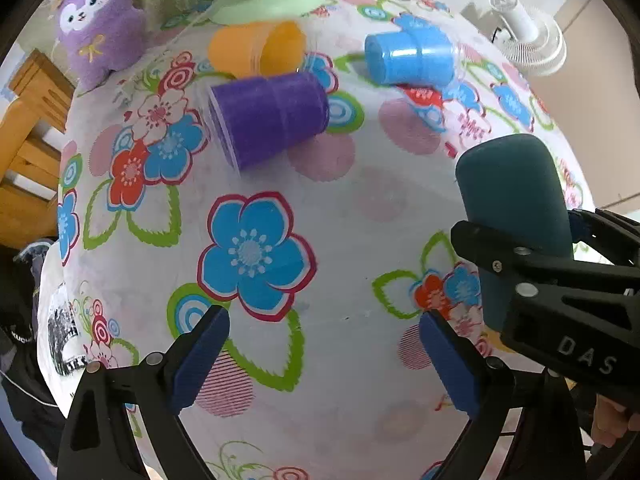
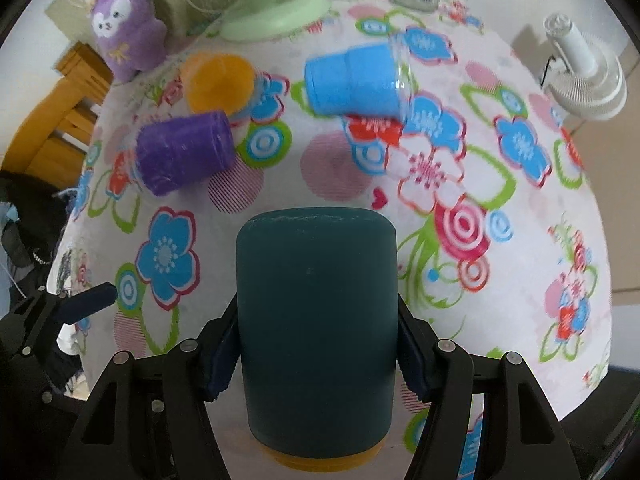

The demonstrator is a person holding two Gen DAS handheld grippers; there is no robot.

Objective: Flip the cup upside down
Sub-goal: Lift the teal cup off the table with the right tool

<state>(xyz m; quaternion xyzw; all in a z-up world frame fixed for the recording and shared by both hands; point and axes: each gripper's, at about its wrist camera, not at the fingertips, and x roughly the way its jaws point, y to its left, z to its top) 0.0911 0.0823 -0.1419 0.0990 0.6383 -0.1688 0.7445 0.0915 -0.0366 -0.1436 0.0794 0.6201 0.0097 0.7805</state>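
Right wrist only: teal cup's [image 2: 318, 320] yellow rim [image 2: 320, 459].

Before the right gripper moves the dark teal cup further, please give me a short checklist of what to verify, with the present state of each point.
1. Right gripper shut on dark teal cup, pads on both sides: ok.
2. Cup's closed end faces away from the gripper: ok.
3. Left gripper open, holding nothing: ok.
4. Purple cup, orange cup and blue cup lie on their sides, apart from the held cup: ok.
5. Bare tablecloth ahead for setting down: ok.
6. Yellow part under the held cup, what it is: cannot tell.
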